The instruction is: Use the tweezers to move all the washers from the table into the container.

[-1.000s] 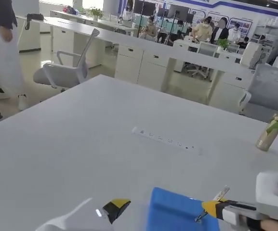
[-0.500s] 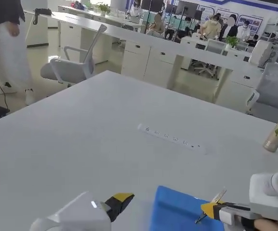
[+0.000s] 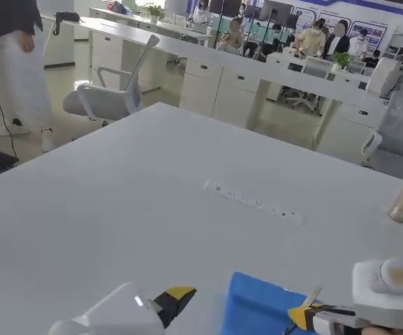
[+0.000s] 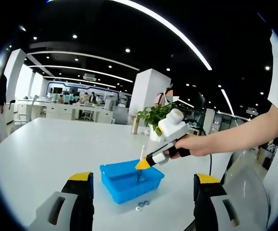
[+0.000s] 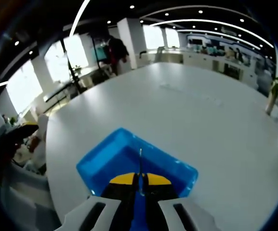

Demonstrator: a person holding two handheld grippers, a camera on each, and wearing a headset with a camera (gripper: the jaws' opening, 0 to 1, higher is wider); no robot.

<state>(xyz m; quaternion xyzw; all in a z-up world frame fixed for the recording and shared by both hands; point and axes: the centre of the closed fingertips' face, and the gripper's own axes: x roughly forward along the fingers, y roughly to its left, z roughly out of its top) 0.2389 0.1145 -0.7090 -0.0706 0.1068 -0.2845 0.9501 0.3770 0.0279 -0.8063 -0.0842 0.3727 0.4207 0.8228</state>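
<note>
Well, right gripper (image 4: 143, 164) jaws pinched tweezers (image 4: 139, 174), tips over blue container (image 4: 129, 186). Left gripper (image 4: 143, 178) jaws wide, empty. Two washers (image 4: 142, 205) lay on tabletop (image 4: 42, 149) just beside container, so job looked unfinished; container contents hard to tell.

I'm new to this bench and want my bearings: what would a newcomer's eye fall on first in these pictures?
The bright blue container stands out against the white table, low in the middle of the left gripper view. The right gripper holds the tweezers point-down over it. A few small washers lie on the table just in front of the container.
</note>
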